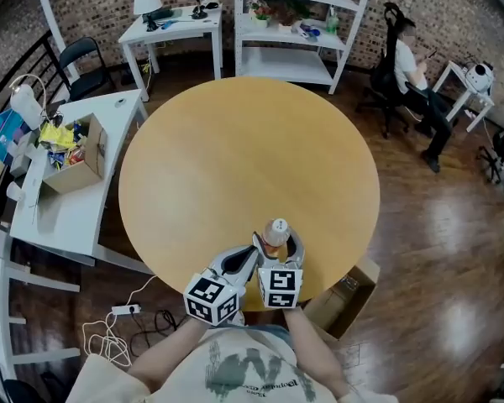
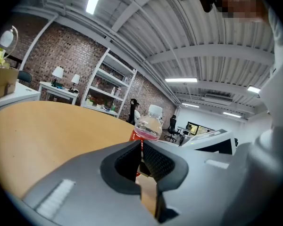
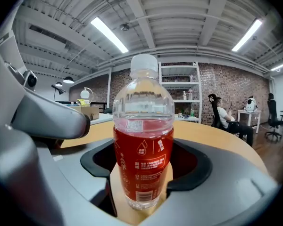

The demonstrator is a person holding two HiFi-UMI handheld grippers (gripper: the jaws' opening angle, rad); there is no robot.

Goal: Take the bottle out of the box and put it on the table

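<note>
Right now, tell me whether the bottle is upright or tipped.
Upright: the bottle stands on the table, white cap on top, between the right gripper's jaws.

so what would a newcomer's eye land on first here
The red-drink bottle with its white cap, upright at the near edge of the round wooden table, gripped between the jaws of the right gripper. Next, the left gripper beside it, jaws together and empty.

I count one bottle point(image 1: 275, 230), two grippers (my left gripper point(image 1: 250, 257) and right gripper point(image 1: 278, 245)), one round table point(image 1: 235, 158), two boxes: floor box point(image 1: 349, 296) at five o'clock, desk box point(image 1: 96, 151) at nine, and two lamps point(image 1: 147, 1) at eleven.
</note>
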